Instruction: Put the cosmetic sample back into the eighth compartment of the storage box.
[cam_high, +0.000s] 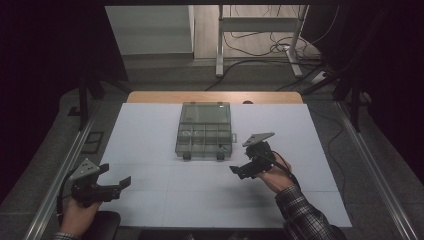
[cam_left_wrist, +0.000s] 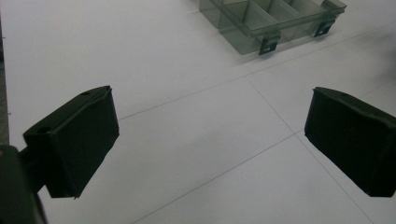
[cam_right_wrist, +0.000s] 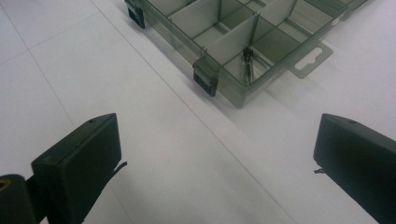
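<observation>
A smoky clear plastic organiser box (cam_high: 205, 134) lies in the middle of the white table, its lid folded back flat behind it. Dividers split its tray into several compartments, and one corner compartment holds a small shiny item (cam_right_wrist: 247, 65). My left gripper (cam_high: 114, 176) hovers near the table's front left, open and holding nothing; in the left gripper view the gripper (cam_left_wrist: 210, 140) points towards the box (cam_left_wrist: 271, 23). My right gripper (cam_high: 243, 163) stands open just right of the box's front edge. In the right gripper view the gripper (cam_right_wrist: 215, 158) faces the box's latched front corner (cam_right_wrist: 206, 79).
The white table top (cam_high: 150, 150) is made of joined panels with thin seams. Metal rails (cam_high: 65, 170) run along both sides of the table. Beyond the far wooden edge (cam_high: 215, 96) stand desk legs and loose cables (cam_high: 265, 45) on the floor.
</observation>
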